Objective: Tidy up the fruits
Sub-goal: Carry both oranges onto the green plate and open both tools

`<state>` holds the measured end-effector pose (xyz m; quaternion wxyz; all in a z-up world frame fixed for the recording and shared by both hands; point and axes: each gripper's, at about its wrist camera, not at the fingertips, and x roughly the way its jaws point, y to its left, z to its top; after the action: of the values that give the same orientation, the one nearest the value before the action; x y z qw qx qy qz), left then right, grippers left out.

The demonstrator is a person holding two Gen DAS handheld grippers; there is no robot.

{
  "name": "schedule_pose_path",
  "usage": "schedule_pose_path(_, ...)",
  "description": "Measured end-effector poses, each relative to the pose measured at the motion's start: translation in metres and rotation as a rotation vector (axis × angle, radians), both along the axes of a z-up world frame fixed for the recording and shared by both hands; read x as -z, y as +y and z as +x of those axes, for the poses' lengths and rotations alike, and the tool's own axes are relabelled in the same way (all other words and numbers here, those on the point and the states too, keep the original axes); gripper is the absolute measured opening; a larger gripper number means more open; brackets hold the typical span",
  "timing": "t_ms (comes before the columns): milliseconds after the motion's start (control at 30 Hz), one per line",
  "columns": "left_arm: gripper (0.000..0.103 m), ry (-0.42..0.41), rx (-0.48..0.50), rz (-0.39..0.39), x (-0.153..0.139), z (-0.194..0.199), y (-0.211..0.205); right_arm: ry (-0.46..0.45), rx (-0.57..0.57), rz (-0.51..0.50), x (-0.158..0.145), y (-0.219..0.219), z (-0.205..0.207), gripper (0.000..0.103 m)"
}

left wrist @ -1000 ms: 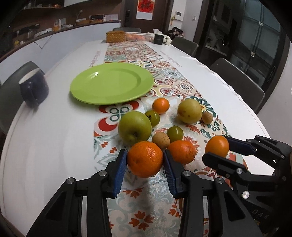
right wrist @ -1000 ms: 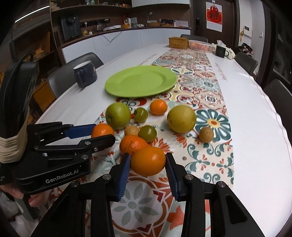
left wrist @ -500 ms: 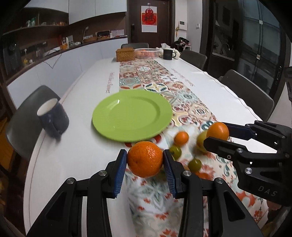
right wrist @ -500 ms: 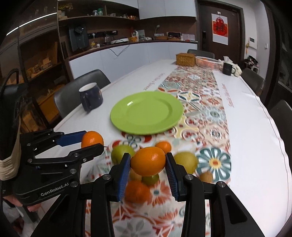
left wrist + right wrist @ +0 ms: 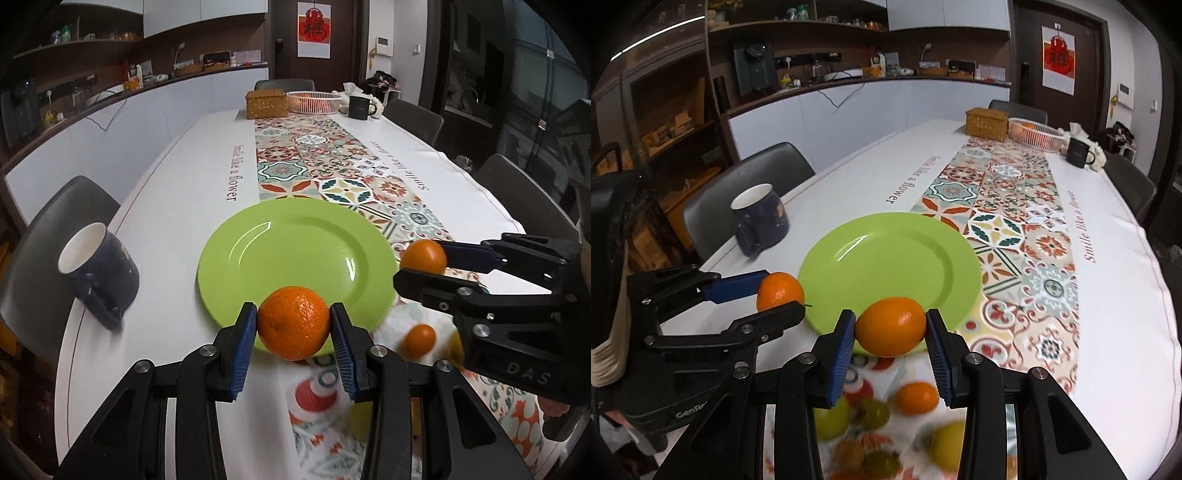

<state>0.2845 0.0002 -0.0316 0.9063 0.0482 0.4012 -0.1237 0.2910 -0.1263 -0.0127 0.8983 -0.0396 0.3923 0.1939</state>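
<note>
My left gripper [image 5: 293, 328] is shut on a rough-skinned orange [image 5: 293, 326], held in the air over the near rim of the empty green plate [image 5: 295, 251]. My right gripper [image 5: 891, 334] is shut on a smooth oval orange [image 5: 891, 326], held above the plate's [image 5: 890, 266] near edge. Each gripper shows in the other's view: the right one [image 5: 423, 264] with its orange [image 5: 424, 256] at the plate's right, the left one [image 5: 779, 297] with its orange [image 5: 780, 291] at the plate's left. Several blurred fruits [image 5: 871, 413] lie on the patterned runner below.
A dark blue mug [image 5: 98, 273] stands left of the plate near the table edge. A wicker box [image 5: 266, 104], a white basket [image 5: 314, 101] and a black mug [image 5: 360, 107] stand at the far end. Chairs [image 5: 524, 199] line both sides.
Both grippers have lifted their oranges off the runner and carried them forward to the near rim of the green plate. The other fruits have dropped below and behind.
</note>
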Motion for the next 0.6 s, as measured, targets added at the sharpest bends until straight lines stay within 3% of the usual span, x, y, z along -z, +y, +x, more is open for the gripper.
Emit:
schedule_pose_path(367,0.04,0.108,-0.008,-0.001,0.034,0.043,0.006,0.146,-0.004,0.002,0.035,0.009,0.057,0.04)
schedule_pose_path(467,0.051,0.091,-0.034,0.013,0.033,0.044,0.009,0.146,0.01,-0.004,0.038,0.009,0.062,0.041)
schedule_pose_path(600,0.059,0.053,-0.058,0.018,0.024,0.037,0.013,0.103,0.038,-0.024,0.03,0.003,0.056,0.054)
